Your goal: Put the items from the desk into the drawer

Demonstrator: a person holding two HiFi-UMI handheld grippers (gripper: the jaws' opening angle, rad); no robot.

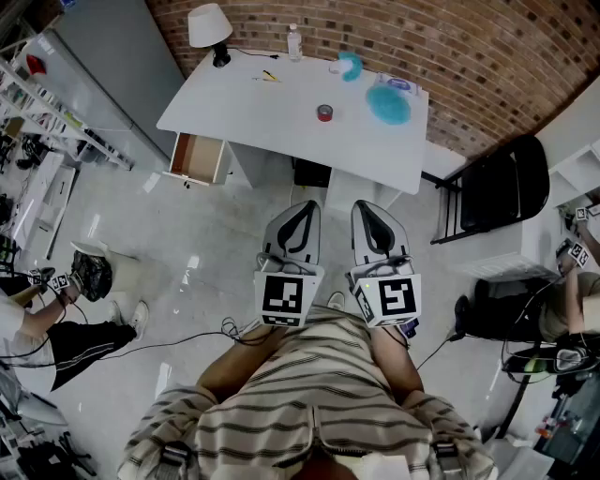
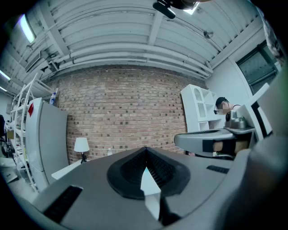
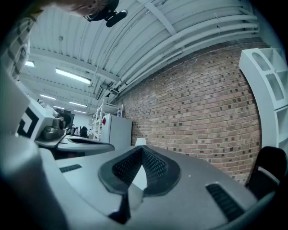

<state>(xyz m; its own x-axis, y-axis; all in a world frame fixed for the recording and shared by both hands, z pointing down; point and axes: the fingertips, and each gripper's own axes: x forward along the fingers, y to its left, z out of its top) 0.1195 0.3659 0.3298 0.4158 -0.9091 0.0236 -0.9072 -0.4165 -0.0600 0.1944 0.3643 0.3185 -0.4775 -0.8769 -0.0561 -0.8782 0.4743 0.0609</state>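
A brick wall (image 1: 422,37) is seen across the top of the head view, and against it a white desk (image 1: 272,117) is set in the upper centre. To the right of the desk a black folding chair (image 1: 502,187) is placed. At the desk's left end a drawer (image 1: 195,157) is pulled open, its wooden inside showing.

The left gripper (image 1: 305,208) and the right gripper (image 1: 368,208) are held side by side at the centre of the frame, level and well short of the desk. Both pairs of jaws are closed together with nothing between them, as is seen in the left gripper view (image 2: 145,148) and the right gripper view (image 3: 142,147).

The items lie on the desk: a table lamp (image 1: 210,28) at the upper left corner, a round teal item (image 1: 388,104) near the right end, a smaller teal item (image 1: 351,66) above it, a clear bottle (image 1: 294,42) by the wall, a red tape roll (image 1: 324,112) mid-desk and a small yellow item (image 1: 269,77) — too small to name.
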